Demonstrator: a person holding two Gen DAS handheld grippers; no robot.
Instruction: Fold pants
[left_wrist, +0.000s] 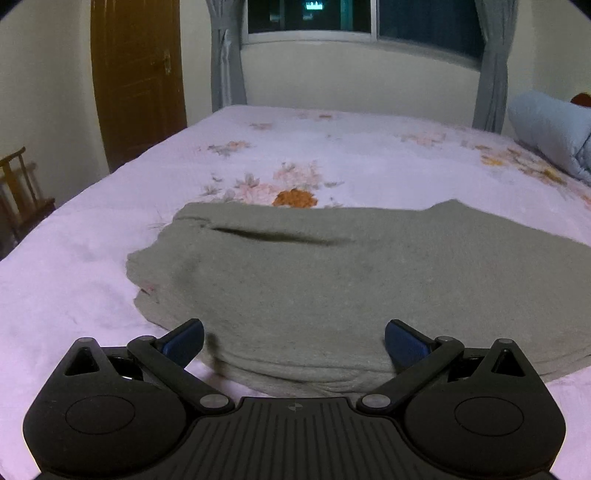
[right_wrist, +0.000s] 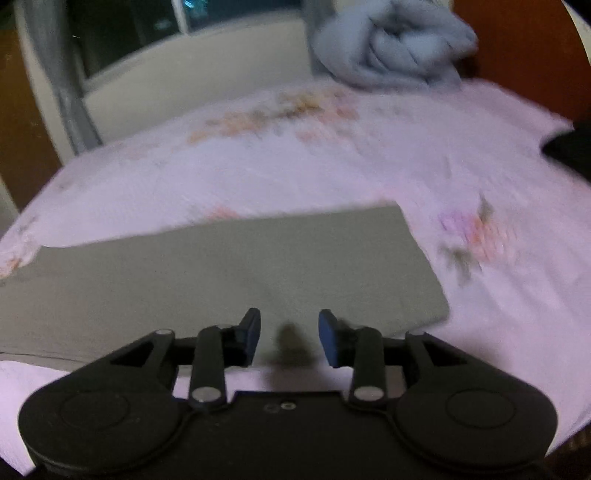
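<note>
Grey pants (left_wrist: 314, 280) lying flat on the bed (left_wrist: 74, 266), near its front edge, already doubled lengthwise by the look of it: stacked layers showing at the near edge in left wrist view. Waist end w/ pocket slit toward bed's left side; squared-off leg end (right_wrist: 417, 266) toward the right, per right wrist view. Well apart from the rolled blue quilt (right_wrist: 388, 44) at the far right corner of the bed.

Left gripper (left_wrist: 293, 341): jaws spread wide, nothing between them, hovering over near edge of the fabric, no contact visible. Right gripper (right_wrist: 290, 338): jaws partly open, clear gap, nothing held; right view blurred, so fine detail not readable.

Handling, as judgement: soft knit, sweatpant-type, light to medium weight, zero stiffness. Will drape and sag from any pinch point, so two holds needed, one per corner of the same end. Matte, fuzzy surface, prob. not slippery against pads; nothing fragile. Layers could slide apart if only the top one gets pinched, so bite deep enough to catch the full stack. Fuzzy bed cover may drag on fabric, so lift clear rather than slide.

Best holds: near and far corners of leg end, then carry toward waist. Waistband thicker, firmer bite there if needed.
</note>
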